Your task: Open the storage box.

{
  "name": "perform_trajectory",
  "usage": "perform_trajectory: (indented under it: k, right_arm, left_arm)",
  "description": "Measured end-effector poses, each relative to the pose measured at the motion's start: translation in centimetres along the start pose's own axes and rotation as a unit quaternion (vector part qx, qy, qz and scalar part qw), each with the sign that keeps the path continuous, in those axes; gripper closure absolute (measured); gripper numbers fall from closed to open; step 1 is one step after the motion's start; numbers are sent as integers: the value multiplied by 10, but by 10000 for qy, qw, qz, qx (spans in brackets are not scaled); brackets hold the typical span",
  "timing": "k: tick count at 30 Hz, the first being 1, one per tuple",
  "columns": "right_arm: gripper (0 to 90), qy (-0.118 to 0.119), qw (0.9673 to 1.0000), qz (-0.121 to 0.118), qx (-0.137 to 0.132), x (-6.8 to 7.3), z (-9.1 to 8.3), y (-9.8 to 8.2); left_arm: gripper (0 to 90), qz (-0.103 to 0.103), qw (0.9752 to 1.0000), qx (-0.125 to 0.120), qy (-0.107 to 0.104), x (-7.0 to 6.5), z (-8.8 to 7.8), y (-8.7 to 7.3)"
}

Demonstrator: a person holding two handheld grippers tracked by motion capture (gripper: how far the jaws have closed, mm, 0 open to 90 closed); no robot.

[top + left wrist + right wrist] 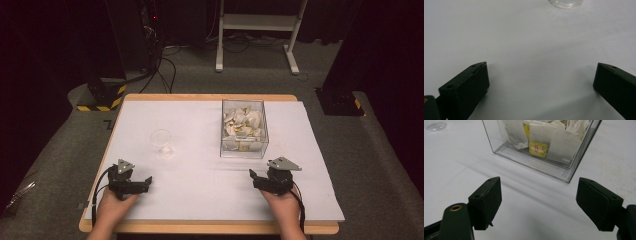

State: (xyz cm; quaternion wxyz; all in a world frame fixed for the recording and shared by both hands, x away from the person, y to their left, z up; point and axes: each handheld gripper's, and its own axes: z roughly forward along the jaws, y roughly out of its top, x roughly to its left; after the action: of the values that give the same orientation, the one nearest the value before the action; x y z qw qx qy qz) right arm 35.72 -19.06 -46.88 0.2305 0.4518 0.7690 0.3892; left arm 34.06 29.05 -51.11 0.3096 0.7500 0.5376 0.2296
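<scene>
In the high view, the left hand-held gripper (145,181) and the right hand-held gripper (253,176) rest low on the white counter (200,190), well apart, each held by a hand at the near edge. Between them and farther away stand a clear box (244,128) full of tea bags (242,122) and, to its left, a small clear cup (162,142).

The right gripper view gives detail that the high view does not: the tea bags (560,146) are white paper sachets, one with a yellow tag (538,148), and the near corner of the box (564,173) stands a little beyond the jaws. The jaws are spread wide with nothing between them, so this gripper is released.

The left gripper view shows its own jaws also wide apart over bare counter (529,50), released too, and the base of the cup (566,3) at the top edge.
</scene>
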Motion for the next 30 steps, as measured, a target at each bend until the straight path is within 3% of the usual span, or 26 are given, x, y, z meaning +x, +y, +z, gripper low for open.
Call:
perform_trajectory:
  k: [15, 17, 19, 25, 30]
  right_arm:
    - [300, 235, 9994, 95, -216, 6, -1, 3]
    - [405, 313, 9993, 58, -205, 8, 1, 4]
    - [432, 241, 9994, -77, -244, 11, 2, 5]
    - [402, 144, 9997, 38, -211, 14, 9, 11]
    - [441, 52, 9997, -5, -221, 18, 13, 15]
  left_arm:
    - [8, 20, 10000, 12, 10, 0, 0, 0]
    - [8, 17, 10000, 5, 16, 0, 0, 0]
    - [8, 17, 10000, 14, 8, 0, 0, 0]
    - [8, -2, 10000, 1, 7, 0, 0, 0]
    - [8, -2, 10000, 1, 7, 0, 0, 0]
